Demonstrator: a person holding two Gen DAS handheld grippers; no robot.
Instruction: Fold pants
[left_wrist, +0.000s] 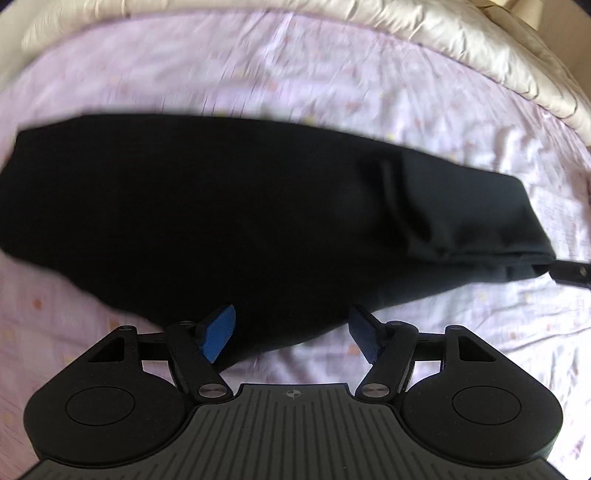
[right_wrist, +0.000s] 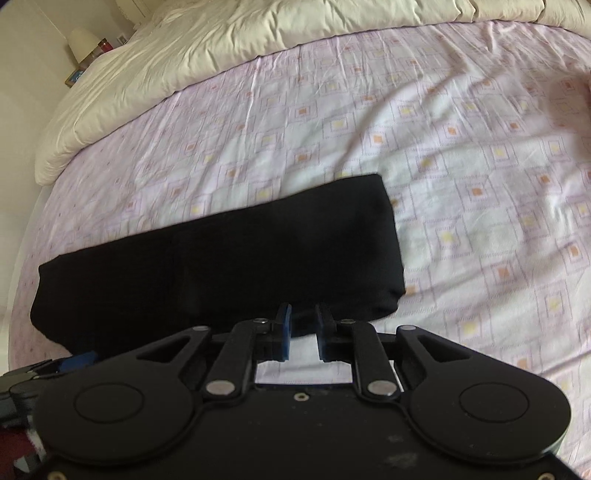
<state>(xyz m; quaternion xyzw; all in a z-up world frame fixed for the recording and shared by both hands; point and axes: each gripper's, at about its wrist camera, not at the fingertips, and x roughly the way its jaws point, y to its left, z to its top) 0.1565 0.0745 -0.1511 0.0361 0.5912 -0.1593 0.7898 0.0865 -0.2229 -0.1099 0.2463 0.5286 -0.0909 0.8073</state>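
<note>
Left wrist view, folded black pants (left_wrist: 240, 206) on bedsheet (left_wrist: 332, 81), left hand-held gripper (left_wrist: 291, 330) released, right hand-held gripper (right_wrist: 303, 328) released.

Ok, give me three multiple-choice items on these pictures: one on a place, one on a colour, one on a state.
1. Where do the pants lie?
A. on the patterned bed sheet
B. on a wooden floor
C. on a chair

2. What colour are the pants?
A. red
B. black
C. white

3. How does the left gripper stand?
A. shut on the pants
B. shut on the sheet
C. open, holding nothing

Key: 1 A, the pants rest on the bed sheet, below the cream duvet. 2 B, the cloth is black in both views. 3 C, the left gripper has its blue pads far apart, with nothing between them.
</note>
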